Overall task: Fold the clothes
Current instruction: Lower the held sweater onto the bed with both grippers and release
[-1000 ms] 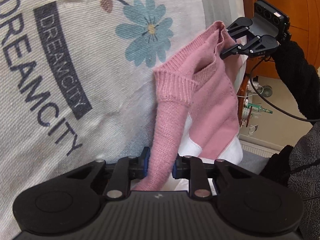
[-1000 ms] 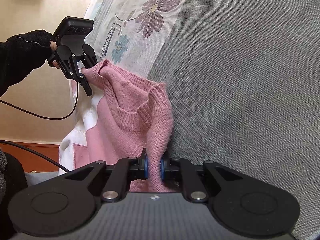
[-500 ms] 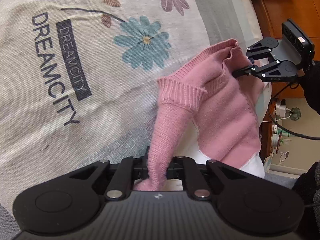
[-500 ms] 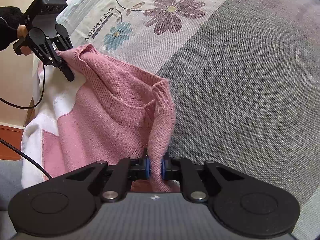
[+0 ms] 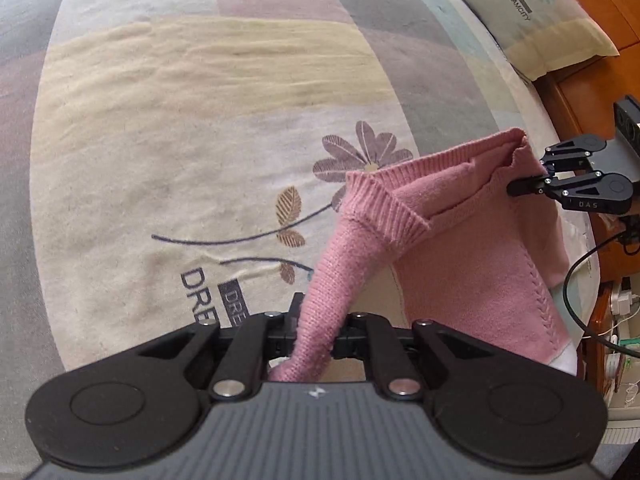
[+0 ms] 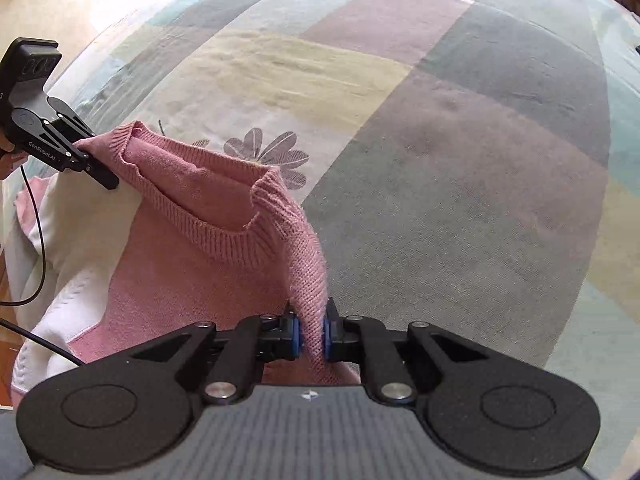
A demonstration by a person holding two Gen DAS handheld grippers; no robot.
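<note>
A pink knit sweater [image 5: 472,240] with white panels hangs stretched between my two grippers above the bed. My left gripper [image 5: 314,332] is shut on one shoulder of it, the knit bunched between its fingers. My right gripper [image 6: 311,336] is shut on the other shoulder, blue pads pressing the fabric. The ribbed neckline [image 6: 236,240] sags open between them. From the left wrist view the right gripper [image 5: 520,188] shows at the far right, pinching the sweater. In the right wrist view the left gripper [image 6: 96,170] does the same at the far left.
A patchwork bedspread [image 5: 208,128] with flower prints and DREAMCITY lettering fills the space ahead. A matching pillow [image 5: 528,12] lies at the far right against a wooden bed frame [image 5: 580,92]. Black cables [image 5: 580,304] hang off the grippers.
Both grippers have lifted and swung the sweater forward over the bed. The views now look further up the bedspread, with the pillow coming into sight.
</note>
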